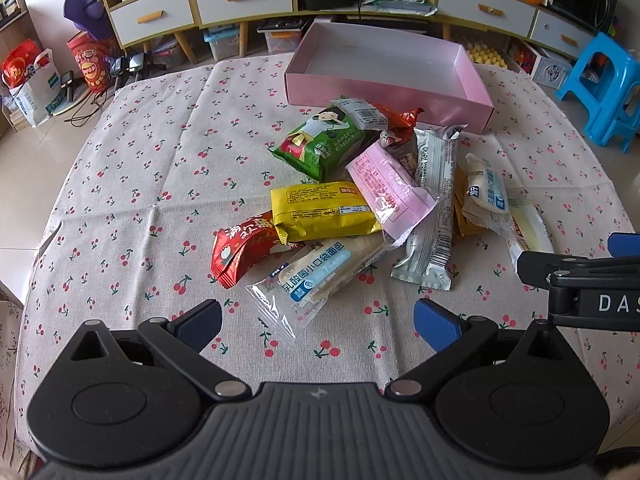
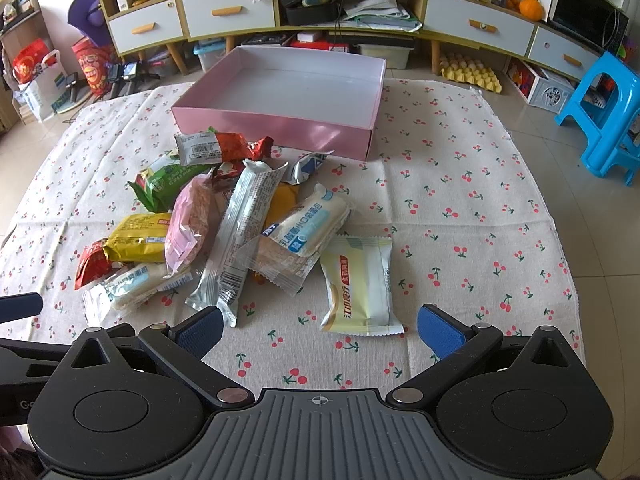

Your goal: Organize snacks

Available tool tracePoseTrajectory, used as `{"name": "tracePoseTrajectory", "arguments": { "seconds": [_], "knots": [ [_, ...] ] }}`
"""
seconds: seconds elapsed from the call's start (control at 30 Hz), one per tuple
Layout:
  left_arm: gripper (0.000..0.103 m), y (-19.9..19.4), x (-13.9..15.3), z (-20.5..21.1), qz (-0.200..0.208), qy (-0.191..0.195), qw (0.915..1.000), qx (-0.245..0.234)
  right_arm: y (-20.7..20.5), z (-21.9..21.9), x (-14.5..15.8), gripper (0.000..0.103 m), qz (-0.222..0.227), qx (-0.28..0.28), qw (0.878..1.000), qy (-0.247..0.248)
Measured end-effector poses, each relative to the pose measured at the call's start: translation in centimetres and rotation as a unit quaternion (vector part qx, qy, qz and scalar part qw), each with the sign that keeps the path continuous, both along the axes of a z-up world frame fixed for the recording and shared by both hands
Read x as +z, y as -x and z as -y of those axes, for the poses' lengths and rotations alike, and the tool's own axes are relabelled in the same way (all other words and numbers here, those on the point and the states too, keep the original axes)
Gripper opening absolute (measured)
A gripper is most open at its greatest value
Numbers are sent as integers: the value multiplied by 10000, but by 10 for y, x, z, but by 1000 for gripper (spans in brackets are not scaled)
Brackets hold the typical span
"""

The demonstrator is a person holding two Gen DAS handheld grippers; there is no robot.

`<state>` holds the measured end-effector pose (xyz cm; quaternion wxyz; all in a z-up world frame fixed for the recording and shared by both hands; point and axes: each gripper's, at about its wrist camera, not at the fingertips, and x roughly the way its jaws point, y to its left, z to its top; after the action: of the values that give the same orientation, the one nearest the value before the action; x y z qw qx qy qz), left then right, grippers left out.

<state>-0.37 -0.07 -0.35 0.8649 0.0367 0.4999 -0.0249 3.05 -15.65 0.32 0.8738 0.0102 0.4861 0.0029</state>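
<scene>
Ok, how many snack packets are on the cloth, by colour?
Red packets: 2
Green packet: 1
Yellow packet: 1
Pink packet: 1
Silver or white packets: 3
Clear bread packets: 2
Pale yellow packet: 1
Orange packet, mostly buried: 1
Total: 12 visible; the pile may hide more.

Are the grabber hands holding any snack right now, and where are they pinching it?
No, nothing is held. The left gripper and the right gripper are both open above the tablecloth, with the snack pile untouched in front of them.
</scene>
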Motion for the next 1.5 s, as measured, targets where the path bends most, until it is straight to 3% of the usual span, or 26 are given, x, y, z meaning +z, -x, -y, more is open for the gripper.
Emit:
{"name": "tracePoseTrajectory", "arguments": {
  "seconds": [0.77, 1.03, 1.17, 1.5],
  "knots": [
    [102, -9, 3, -9, 26, -30, 10000, 19, -5, 7, 1, 103, -60, -118, 9997, -193],
    [102, -27, 9, -21, 44, 309, 9993, -215, -18, 18, 11, 103, -9, -212, 9974, -686],
    [102, -38, 8, -28, 69, 383, 9991, -184, -30, 25, 9, 103, -137, -320, 9922, -1199],
    [89, -79, -9, -45, -165, 1225, 9921, -215, -63, 40, -9, 103, -521, -580, 9814, -1754]
  ]
}}
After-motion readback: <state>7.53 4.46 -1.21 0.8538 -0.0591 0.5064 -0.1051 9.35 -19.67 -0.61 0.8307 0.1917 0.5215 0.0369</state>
